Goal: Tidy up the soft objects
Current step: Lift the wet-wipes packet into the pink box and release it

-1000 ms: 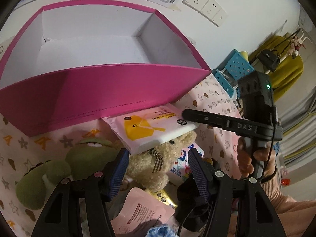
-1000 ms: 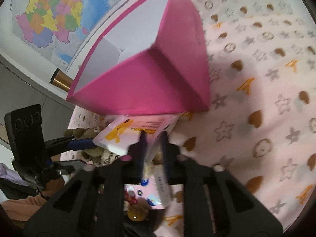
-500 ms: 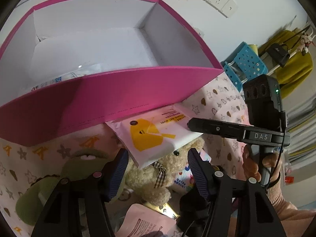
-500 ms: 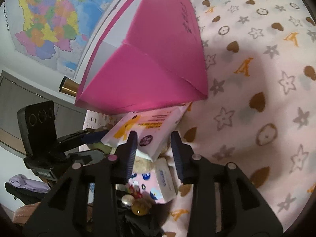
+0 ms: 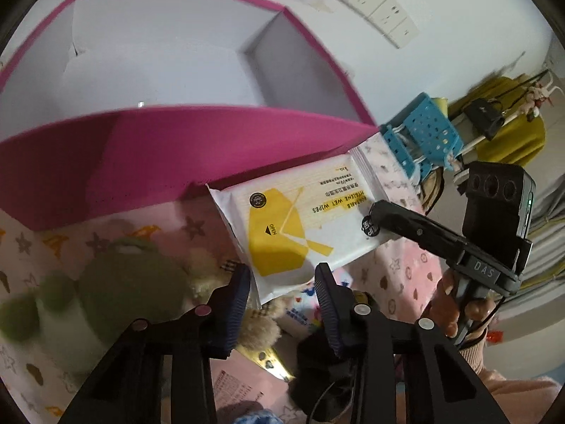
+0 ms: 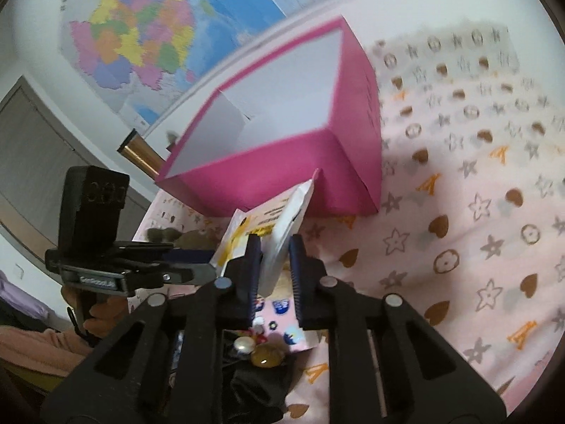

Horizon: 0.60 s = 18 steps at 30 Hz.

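Note:
My right gripper is shut on a white and yellow wet wipes pack, held in the air just in front of the near wall of the open pink box. The pack stands edge-up between its fingers. The right gripper's fingers pinch the pack's right end in the left wrist view. My left gripper is open and empty, just below the pack. A green plush and a beige teddy bear lie on the patterned cloth under it.
The pink box has white inner walls and stands on a pink star-and-heart cloth. Small packets and trinkets lie near the grippers. A blue basket and wall sockets are at the right. A map hangs behind.
The right gripper has closed on the wipes pack and lifted it toward the box's near wall, turning it more on edge. The left gripper stayed open and moved up closer under the pack.

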Available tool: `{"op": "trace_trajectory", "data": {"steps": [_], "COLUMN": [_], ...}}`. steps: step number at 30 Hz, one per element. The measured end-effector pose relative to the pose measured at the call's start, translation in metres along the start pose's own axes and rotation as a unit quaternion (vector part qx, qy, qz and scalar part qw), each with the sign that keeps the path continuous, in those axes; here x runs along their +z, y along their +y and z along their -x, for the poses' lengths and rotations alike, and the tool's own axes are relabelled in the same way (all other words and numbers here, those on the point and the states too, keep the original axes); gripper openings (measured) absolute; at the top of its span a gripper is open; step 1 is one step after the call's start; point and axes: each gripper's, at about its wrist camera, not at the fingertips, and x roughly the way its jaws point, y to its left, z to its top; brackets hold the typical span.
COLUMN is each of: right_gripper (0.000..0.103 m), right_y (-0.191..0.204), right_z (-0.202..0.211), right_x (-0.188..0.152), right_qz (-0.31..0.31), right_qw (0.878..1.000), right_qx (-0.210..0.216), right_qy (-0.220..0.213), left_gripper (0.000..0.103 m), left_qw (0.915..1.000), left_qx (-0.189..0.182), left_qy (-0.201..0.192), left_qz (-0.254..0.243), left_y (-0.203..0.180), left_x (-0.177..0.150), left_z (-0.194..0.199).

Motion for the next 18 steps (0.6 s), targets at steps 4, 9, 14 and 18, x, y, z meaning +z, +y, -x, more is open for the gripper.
{"op": "trace_trajectory", "data": {"steps": [4,9,14,18], "right_gripper": [0.018,0.018,0.018,0.018], "right_y": [0.018,0.039,0.054,0.055], "right_z": [0.018,0.043,0.054,0.045], "right_x": [0.001,0.013,0.042,0.066], "right_qz": [0.028,0.061,0.094,0.107], "right_qw": [0.999,0.997,0.993,0.991], "right_qx": [0.0,0.006,-0.002,-0.015], "right_qy": [-0.025,-0.054,-0.077,-0.083], "left_gripper": [0.037,0.037,0.038,0.038], "left_qw": [0.9993,0.9949,0.9873,0.9842], "left_qx": [-0.01,-0.008,0.019,0.041], "left_qy": [-0.031,-0.088,-0.133,-0.146], "left_qz": [-0.018,-0.05,-0.085,-0.092], "left_y": [-0.011,-0.035,-0.051,-0.048], "left_x": [-0.004,-0.002,0.019,0.045], "left_z": [0.02,0.057,0.081,0.082]}}
